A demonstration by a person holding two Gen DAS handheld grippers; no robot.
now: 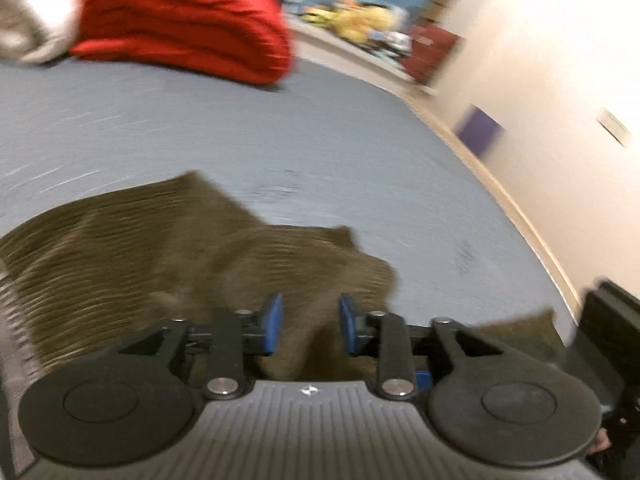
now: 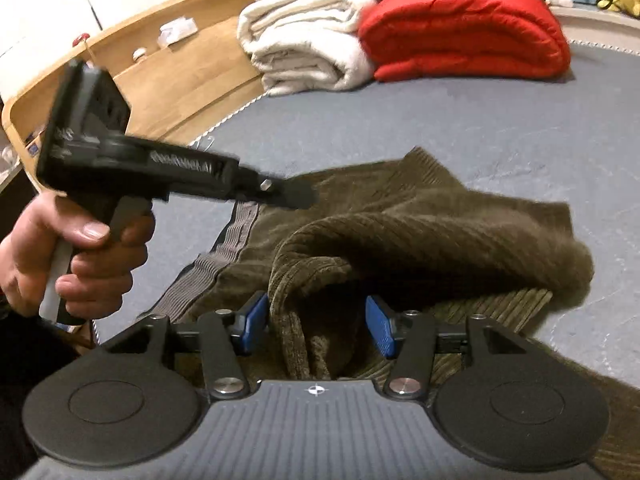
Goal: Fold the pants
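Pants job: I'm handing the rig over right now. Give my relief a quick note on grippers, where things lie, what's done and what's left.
Left gripper: open, holding nothing, pants under it.
Right gripper: open, a raised fold of pants passes between the pads without being pinched.
Pants: olive corduroy, on the grey bed, bunched, one layer flopped over another, waistband showing toward the left hand.
Done: a rough first fold, not flat.
Left: regrip, flatten, finish the folds.
Red blanket and white blanket sit at the far end, clear of the work.
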